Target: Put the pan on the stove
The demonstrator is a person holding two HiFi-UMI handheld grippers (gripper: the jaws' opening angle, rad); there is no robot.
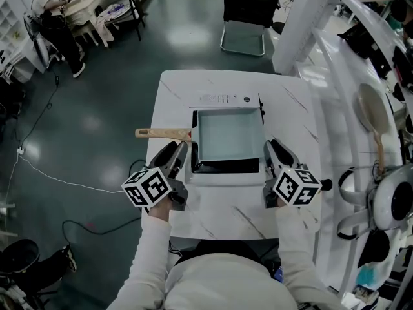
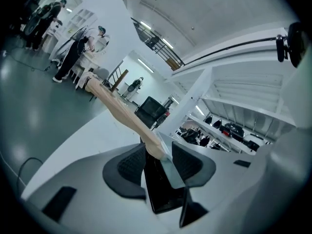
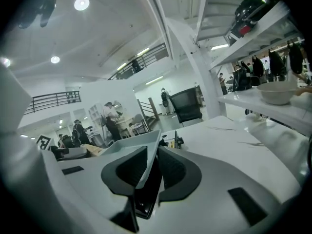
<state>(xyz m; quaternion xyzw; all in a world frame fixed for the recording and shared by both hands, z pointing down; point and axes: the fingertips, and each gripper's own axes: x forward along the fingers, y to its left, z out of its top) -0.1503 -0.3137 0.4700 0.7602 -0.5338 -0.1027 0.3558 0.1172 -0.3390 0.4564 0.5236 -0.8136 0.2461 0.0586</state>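
Observation:
A square grey pan [image 1: 229, 134] with a wooden handle [image 1: 161, 133] pointing left rests on the black top of the stove [image 1: 222, 167], whose control strip [image 1: 222, 99] is at the far side. My left gripper [image 1: 179, 152] is at the pan's near-left corner. In the left gripper view its jaws [image 2: 160, 162] stand open around the pan's rim [image 2: 171, 172] at the root of the handle [image 2: 122, 111]. My right gripper [image 1: 272, 152] is at the near-right corner. In the right gripper view its jaws [image 3: 152, 167] are shut on the pan's side wall [image 3: 131, 150].
The stove stands on a white marble-look table [image 1: 213, 221]. White shelving [image 1: 361, 57] with a ladle [image 1: 373, 118] and dark items runs along the right. A black chair [image 1: 248, 11] stands beyond the table. A cable [image 1: 64, 179] lies on the green floor, and a seated person [image 1: 61, 5] is far left.

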